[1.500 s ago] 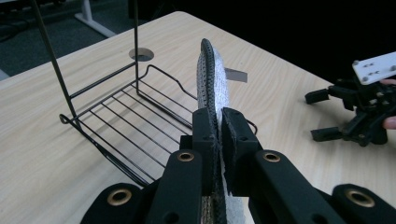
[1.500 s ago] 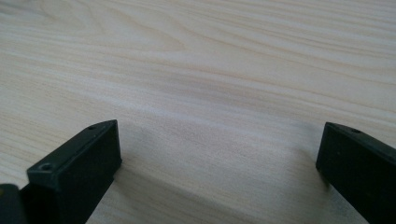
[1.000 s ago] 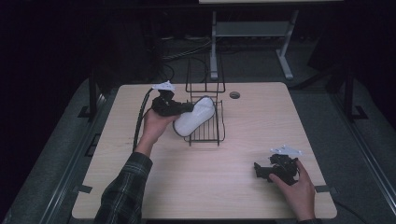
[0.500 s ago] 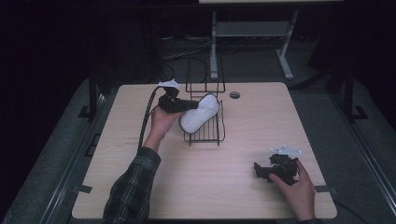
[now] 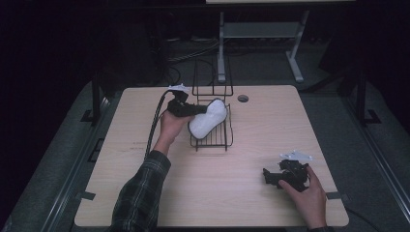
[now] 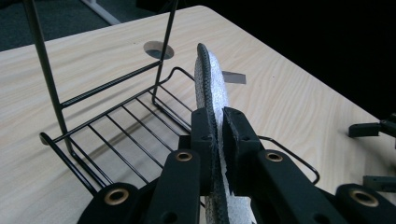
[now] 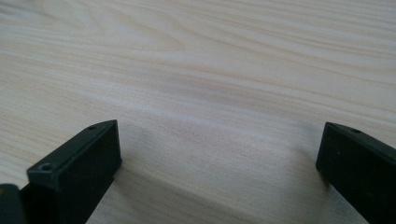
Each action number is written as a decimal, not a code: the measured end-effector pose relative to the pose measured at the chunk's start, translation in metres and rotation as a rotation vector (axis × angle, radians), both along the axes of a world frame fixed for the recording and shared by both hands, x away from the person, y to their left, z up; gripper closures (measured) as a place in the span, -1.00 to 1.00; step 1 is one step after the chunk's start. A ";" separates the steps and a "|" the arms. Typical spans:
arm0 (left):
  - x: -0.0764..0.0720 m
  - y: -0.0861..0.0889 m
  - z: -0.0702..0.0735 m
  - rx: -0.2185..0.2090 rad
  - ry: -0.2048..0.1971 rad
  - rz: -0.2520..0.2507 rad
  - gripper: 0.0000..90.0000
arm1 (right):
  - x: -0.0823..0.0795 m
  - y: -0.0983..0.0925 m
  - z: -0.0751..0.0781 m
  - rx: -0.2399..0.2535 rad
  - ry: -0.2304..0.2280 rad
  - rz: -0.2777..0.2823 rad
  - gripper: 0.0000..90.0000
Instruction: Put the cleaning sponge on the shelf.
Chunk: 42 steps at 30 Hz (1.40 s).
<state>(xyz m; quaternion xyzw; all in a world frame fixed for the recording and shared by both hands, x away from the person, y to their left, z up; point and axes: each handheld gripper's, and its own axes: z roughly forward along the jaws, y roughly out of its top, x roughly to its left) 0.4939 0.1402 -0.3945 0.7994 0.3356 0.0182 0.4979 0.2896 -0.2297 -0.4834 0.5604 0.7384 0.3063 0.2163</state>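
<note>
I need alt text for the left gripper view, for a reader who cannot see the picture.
The left gripper has its two black jaws shut on a flat white slipper with a dark sole, held on edge over a black wire rack. The rack stands on a light wooden table.

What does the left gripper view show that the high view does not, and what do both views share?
Left gripper view: the left tool pinches the white slipper by its thin edge, showing its dark sole. High view: the person's hands, a plaid sleeve and the right tool resting low on the table. Both: the slipper over the black wire rack, and the table's round hole.
</note>
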 end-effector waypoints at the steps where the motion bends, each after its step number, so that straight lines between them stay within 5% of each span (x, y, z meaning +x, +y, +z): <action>1: 0.001 0.000 -0.001 0.014 -0.004 0.001 0.83 | 0.000 0.000 0.000 0.000 0.000 0.000 -1.00; 33: 0.015 0.007 -0.019 0.162 -0.014 0.091 0.68 | 0.000 0.000 0.000 0.000 0.000 0.000 -1.00; 38: 0.006 0.011 -0.014 0.147 -0.017 0.063 0.96 | 0.000 0.000 0.000 0.000 0.000 0.000 -1.00; 42: -0.004 0.015 -0.010 0.148 -0.020 0.042 0.99 | 0.000 0.000 0.000 0.000 0.000 0.001 -1.00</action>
